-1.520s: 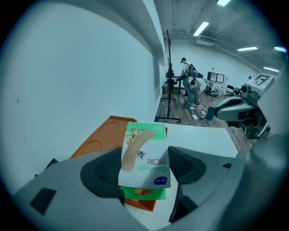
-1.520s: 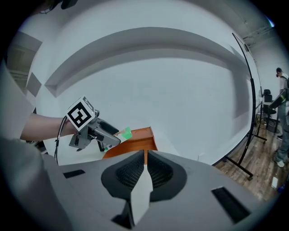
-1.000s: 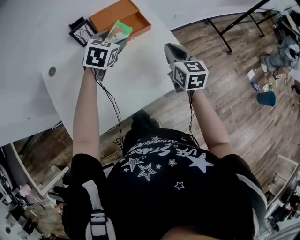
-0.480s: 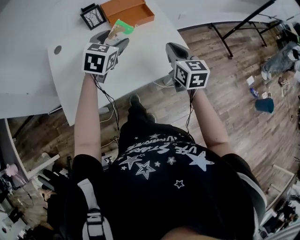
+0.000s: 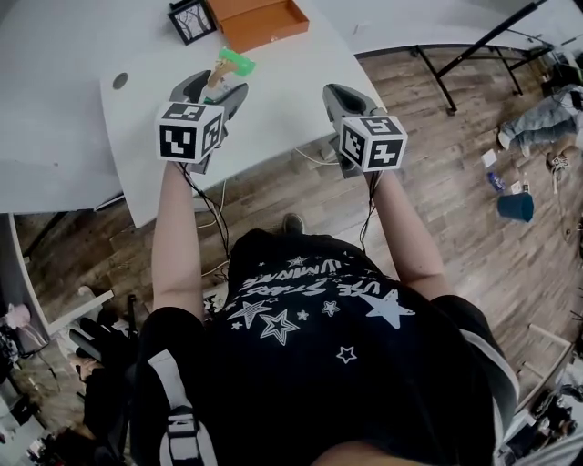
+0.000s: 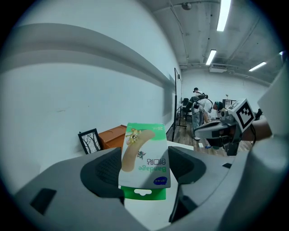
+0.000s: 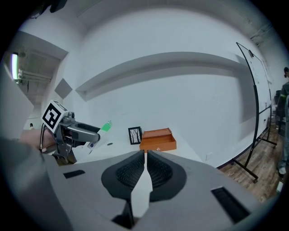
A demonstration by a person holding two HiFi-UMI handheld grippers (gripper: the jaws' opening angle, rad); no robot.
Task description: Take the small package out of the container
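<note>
Showing the white table (image 5: 282, 118), which bears the scene, with wooden floor (image 5: 474, 182) to its right. The orange container (image 5: 273, 36) lies open at the far edge, a black picture frame (image 5: 192, 20) just beside its left end. The left gripper (image 5: 217, 86) hovers above the table nearer the person, its jaws clamped on the small package (image 6: 145, 155), a green-and-white bandage pack held outside the container and apart from it. The right gripper (image 7: 144, 169), jaws pressed together and empty, hangs over the table's right edge. A small round hole (image 5: 120, 80) marks the tabletop left of the left gripper.
</note>
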